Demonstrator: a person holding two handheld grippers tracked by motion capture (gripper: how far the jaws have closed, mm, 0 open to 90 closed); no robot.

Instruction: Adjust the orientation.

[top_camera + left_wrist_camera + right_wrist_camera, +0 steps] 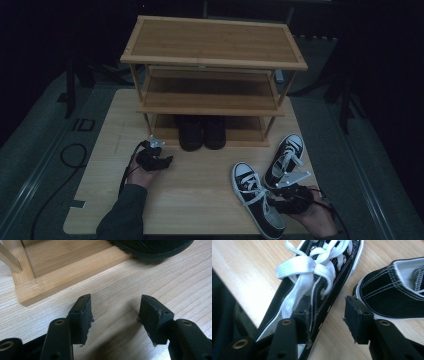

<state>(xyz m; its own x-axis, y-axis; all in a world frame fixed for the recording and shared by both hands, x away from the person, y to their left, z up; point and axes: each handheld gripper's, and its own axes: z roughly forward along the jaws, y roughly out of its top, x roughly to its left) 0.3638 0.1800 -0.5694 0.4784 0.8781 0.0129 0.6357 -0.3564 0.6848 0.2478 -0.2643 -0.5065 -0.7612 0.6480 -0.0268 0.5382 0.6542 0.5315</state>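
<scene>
My right gripper (325, 315) had its jaws open around the sneaker (324, 287) side wall on the worktop (200, 190). It looked light and floppy. My left gripper (115, 317) was open, empty.

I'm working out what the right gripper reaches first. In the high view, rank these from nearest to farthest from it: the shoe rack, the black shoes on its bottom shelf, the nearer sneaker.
1. The nearer sneaker: at the right gripper, front right of the table.
2. The black shoes: farther back, centre, on the bottom shelf.
3. The shoe rack: its top stands farthest back.
</scene>
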